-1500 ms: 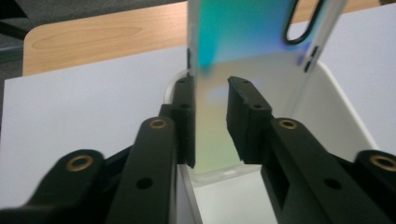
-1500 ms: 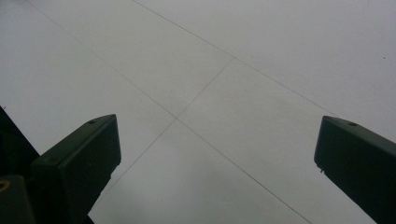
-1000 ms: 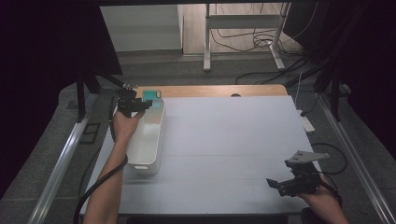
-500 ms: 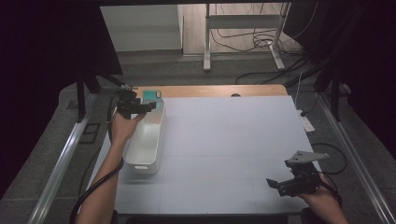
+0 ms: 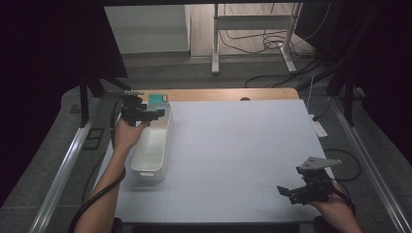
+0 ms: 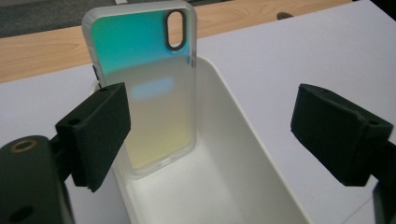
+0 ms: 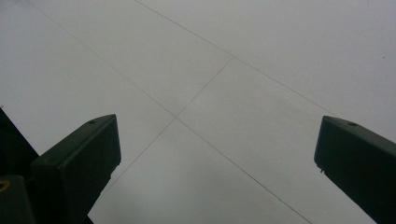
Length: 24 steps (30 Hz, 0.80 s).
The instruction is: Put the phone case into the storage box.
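At the far end of the white bin [image 6: 243,154], the phone case [image 6: 149,88] is leaning upright. Your left hand-held gripper [image 6: 210,126] has just been opening, nothing pinched; keep backing away gently.

White-topped table [image 5: 252,145] with a white oblong bin [image 5: 154,145] near its left edge, wooden strip [image 5: 233,93] beyond.

High view overhead; claw views close, sharing white table [image 5: 243,145].
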Motion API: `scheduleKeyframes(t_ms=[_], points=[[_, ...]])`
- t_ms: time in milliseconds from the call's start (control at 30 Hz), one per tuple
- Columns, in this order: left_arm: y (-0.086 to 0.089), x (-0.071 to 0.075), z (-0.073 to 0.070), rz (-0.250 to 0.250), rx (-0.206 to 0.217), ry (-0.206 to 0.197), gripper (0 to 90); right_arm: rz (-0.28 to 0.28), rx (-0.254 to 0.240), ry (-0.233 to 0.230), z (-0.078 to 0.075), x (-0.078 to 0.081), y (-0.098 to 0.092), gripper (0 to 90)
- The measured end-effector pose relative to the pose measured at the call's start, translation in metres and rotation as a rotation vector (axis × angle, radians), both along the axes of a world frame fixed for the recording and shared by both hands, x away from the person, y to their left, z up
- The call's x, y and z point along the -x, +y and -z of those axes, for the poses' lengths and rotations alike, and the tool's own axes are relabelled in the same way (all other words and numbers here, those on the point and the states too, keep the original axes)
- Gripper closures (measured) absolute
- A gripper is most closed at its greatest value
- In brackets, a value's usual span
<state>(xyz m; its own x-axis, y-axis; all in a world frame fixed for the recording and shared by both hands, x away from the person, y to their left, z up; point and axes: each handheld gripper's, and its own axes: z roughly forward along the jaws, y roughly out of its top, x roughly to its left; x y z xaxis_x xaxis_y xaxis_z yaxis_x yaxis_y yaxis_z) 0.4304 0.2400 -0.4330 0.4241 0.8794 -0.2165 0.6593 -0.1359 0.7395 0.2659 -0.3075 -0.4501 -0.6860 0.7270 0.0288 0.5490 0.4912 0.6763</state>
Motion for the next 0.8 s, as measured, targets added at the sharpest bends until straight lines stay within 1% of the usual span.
scheduleKeyframes(t_ms=[100,133,167,200,267,333,600,667,800], points=[[-0.003,0.003,-0.001,0.021,-0.006,0.008,9.6,0.000,0.001,0.001,0.000,0.000,0.000,0.2],[-0.003,0.003,-0.001,0.021,-0.006,0.008,8.9,0.000,0.001,0.000,0.000,0.000,0.000,0.1],[-0.004,0.004,-0.001,0.032,-0.008,0.016,8.9,0.000,0.001,0.000,0.000,0.000,0.000,0.1],[-0.005,0.005,-0.001,0.039,-0.016,0.022,7.9,0.000,0.002,0.000,0.000,0.000,0.000,0.1],[-0.009,0.007,0.000,0.052,-0.047,0.027,7.1,0.000,0.002,0.001,0.000,0.000,0.000,0.1],[-0.011,0.009,0.001,0.065,-0.059,0.032,6.3,0.000,0.002,0.001,0.000,0.000,0.000,0.1],[-0.019,0.020,0.004,0.101,-0.071,0.025,4.7,0.000,0.002,0.002,0.000,0.000,0.000,0.0],[-0.021,0.023,0.005,0.113,-0.083,0.019,4.3,0.000,0.003,0.002,0.000,0.000,0.001,0.0],[-0.024,0.027,0.006,0.122,-0.085,0.021,4.1,0.000,0.003,0.003,0.000,0.000,0.001,0.0]])
